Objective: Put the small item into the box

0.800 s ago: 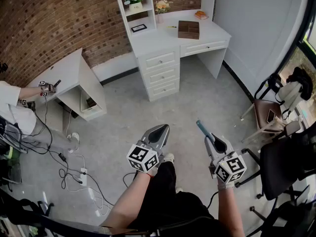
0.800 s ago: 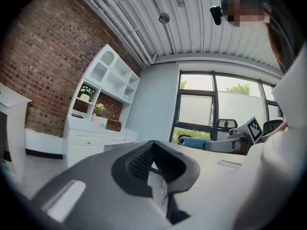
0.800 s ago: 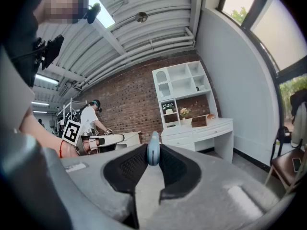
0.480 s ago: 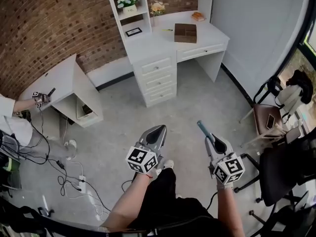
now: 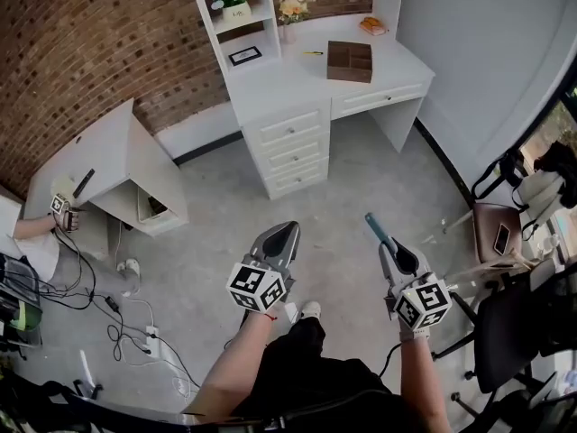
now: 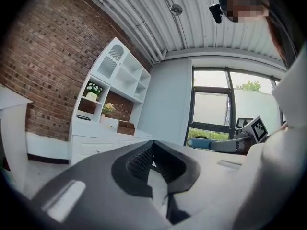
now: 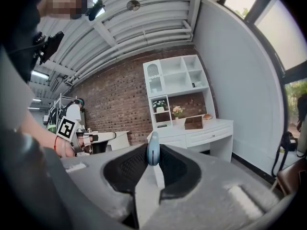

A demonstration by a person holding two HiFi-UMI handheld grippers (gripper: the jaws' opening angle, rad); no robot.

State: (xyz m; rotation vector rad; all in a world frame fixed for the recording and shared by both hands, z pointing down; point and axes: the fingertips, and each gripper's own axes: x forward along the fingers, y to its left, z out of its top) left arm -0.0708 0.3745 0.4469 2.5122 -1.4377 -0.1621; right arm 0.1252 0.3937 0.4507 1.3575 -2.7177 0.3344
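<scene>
A brown open-top box (image 5: 350, 60) sits on the white desk (image 5: 297, 78) far ahead; the same box (image 7: 194, 122) shows small in the right gripper view. My right gripper (image 5: 389, 247) is held low over the floor, shut on a slim blue item (image 5: 374, 229) that sticks out past its tips; that blue item (image 7: 153, 153) stands between the jaws in the right gripper view. My left gripper (image 5: 281, 238) is beside it, shut with nothing in it. Both are well short of the desk.
The desk has drawers (image 5: 293, 142) and a shelf unit (image 5: 239, 21) with flowers. A lower white table (image 5: 99, 156) stands at the left by the brick wall, with cables (image 5: 117, 305) on the floor. Chairs (image 5: 505, 233) crowd the right side. Another person's hand (image 5: 61, 210) reaches in at left.
The view has shifted: the desk sits slightly further right and the person at left has slid down the frame. Both grippers keep the same pose, a little lower in view.
</scene>
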